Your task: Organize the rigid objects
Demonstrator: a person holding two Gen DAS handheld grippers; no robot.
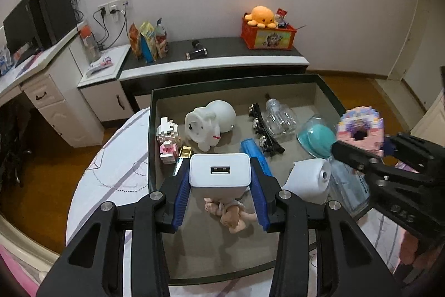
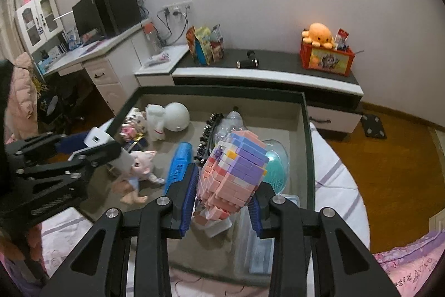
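My left gripper (image 1: 219,174) is shut on a white USB charger block (image 1: 219,170), held above the near part of a dark-rimmed box (image 1: 151,130). My right gripper (image 2: 225,185) is shut on a pink and purple brick-built figure (image 2: 233,174), held over the right side of the same box (image 2: 307,130). In the left wrist view the right gripper (image 1: 361,149) and its brick figure (image 1: 361,127) show at the right edge. The right wrist view shows the left gripper (image 2: 91,144) with the charger (image 2: 96,139) at the left.
Inside the box lie a white elephant toy (image 1: 204,127), a small brick figure (image 1: 167,138), a blue comb (image 1: 256,155), a black hair clip (image 1: 261,130), a clear bottle (image 1: 279,117), a teal brush (image 1: 317,138), a tissue roll (image 1: 308,177) and a doll (image 1: 230,213). A low cabinet (image 1: 217,63) stands behind.
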